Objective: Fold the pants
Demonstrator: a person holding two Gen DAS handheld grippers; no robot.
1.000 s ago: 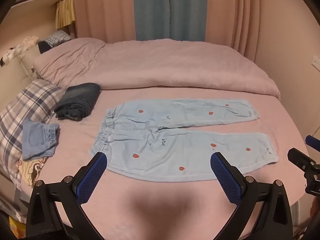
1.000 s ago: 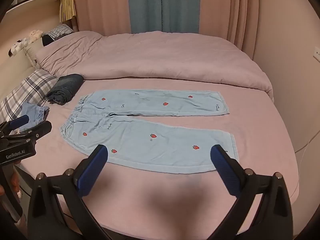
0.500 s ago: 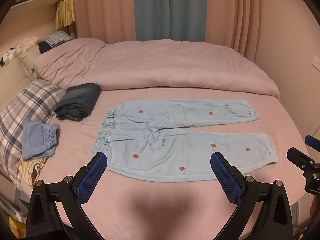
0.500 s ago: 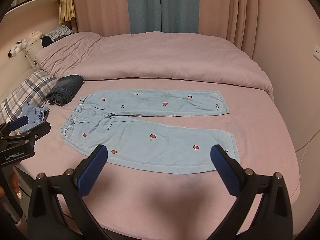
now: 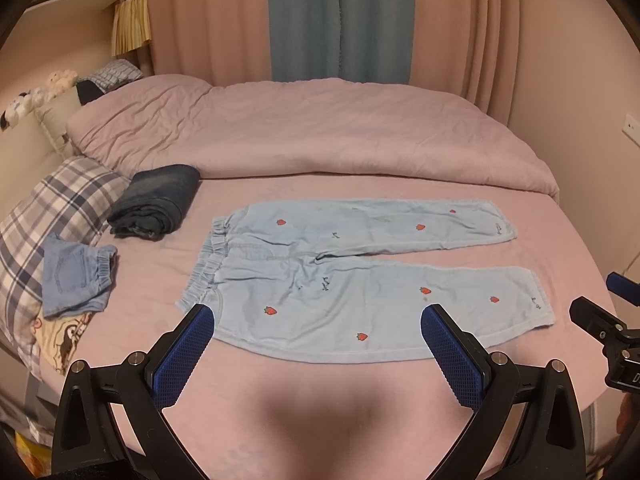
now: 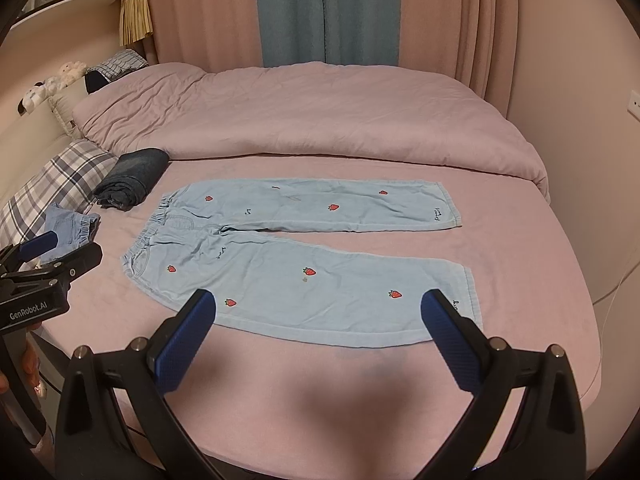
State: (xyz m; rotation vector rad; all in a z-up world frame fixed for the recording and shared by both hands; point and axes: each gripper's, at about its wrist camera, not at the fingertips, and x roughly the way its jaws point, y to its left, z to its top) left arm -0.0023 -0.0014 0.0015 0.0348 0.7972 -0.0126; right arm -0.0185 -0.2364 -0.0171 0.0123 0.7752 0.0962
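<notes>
Light blue pants with red strawberries [image 5: 360, 280] lie flat and spread on the pink bed, waistband to the left, both legs running right; they also show in the right wrist view [image 6: 300, 264]. My left gripper [image 5: 318, 316] is open and empty, held above the near edge of the pants toward the waistband end. My right gripper [image 6: 318, 300] is open and empty, held above the near leg toward its hem. Each gripper shows at the edge of the other's view.
Folded dark jeans [image 5: 156, 200] and a small folded blue garment [image 5: 72, 276] lie left of the pants by a plaid pillow [image 5: 52, 208]. A bunched pink duvet [image 5: 312, 132] fills the far half of the bed. The wall [image 5: 600, 100] is on the right.
Both grippers have drifted very slightly; the pants have not moved and nothing has been taken hold of.
</notes>
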